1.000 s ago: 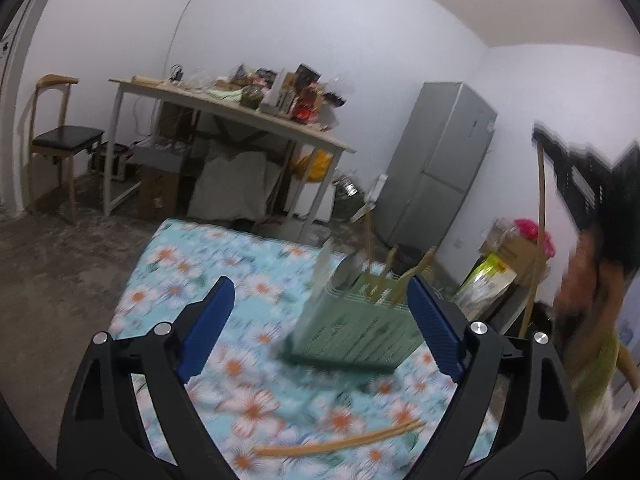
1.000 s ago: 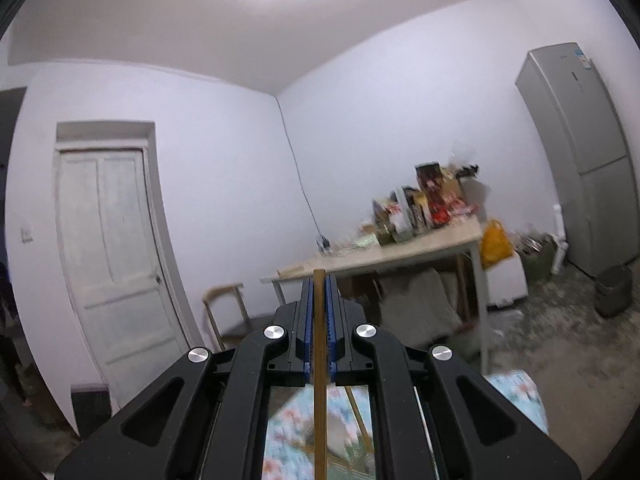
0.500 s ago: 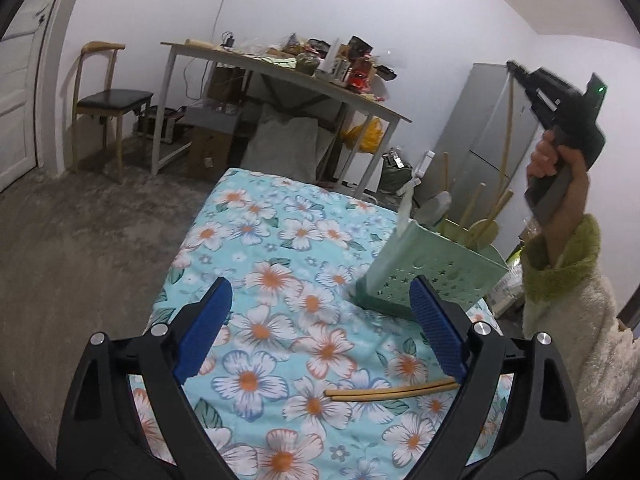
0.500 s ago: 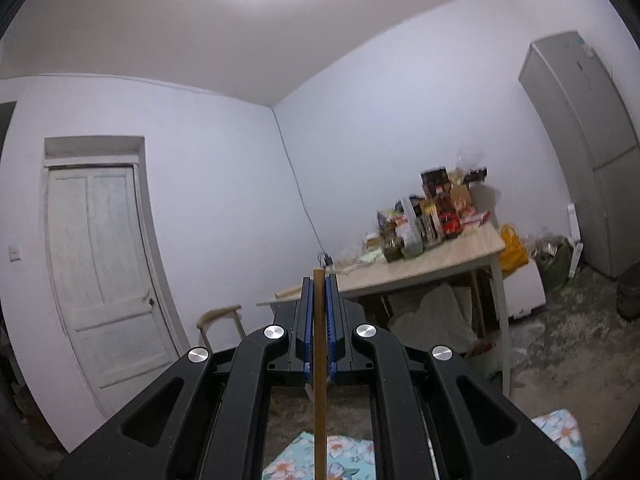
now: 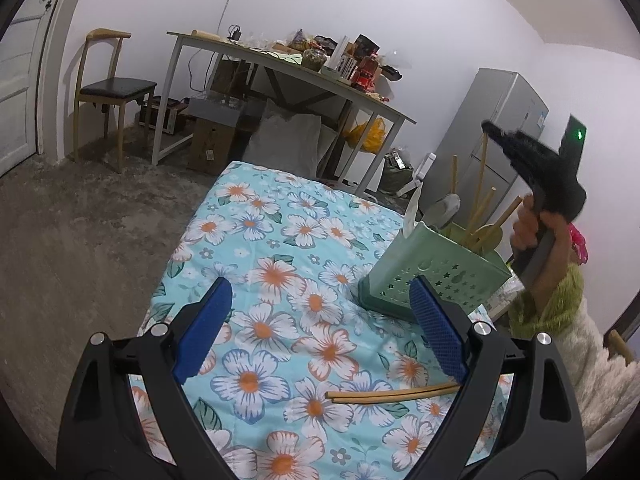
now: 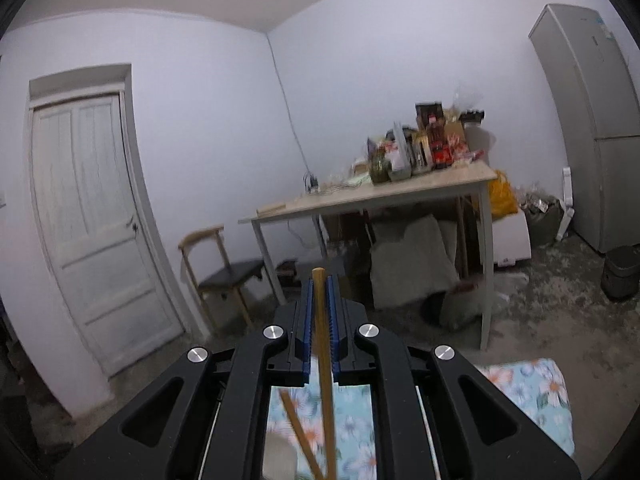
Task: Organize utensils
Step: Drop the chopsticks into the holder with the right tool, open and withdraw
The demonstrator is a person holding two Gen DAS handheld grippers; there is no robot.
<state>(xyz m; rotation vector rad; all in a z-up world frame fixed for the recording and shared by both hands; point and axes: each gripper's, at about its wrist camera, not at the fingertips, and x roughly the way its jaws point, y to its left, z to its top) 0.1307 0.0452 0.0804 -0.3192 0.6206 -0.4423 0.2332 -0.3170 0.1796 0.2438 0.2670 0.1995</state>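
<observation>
- The floral cloth (image 5: 280,264) is covering the tabletop, with the green holder and the loose sticks resting on it.
- The fridge (image 5: 492,136) is standing against the far wall; a sticker on its door is showing, but its writing is too small to read.
- The green holder (image 5: 432,276), punched with stars, is sitting tilted on the cloth, just beyond the right finger of the left claw, with wooden spoons (image 5: 490,234) and sticks leaning out of its top.
- The left claw (image 5: 320,324) is hanging wide open over the cloth, gripping nothing.
- The right claw (image 5: 490,130) is being held up above the holder, clamped tight on one chopstick (image 6: 322,340), which is running down between its blue pads (image 6: 306,328) towards the holder's open top.
- A pair of chopsticks (image 5: 392,394) is lying flat on the cloth, side by side, below the left claw's right finger, partly tucked under it.
- No brand name or label is readable in either view.
</observation>
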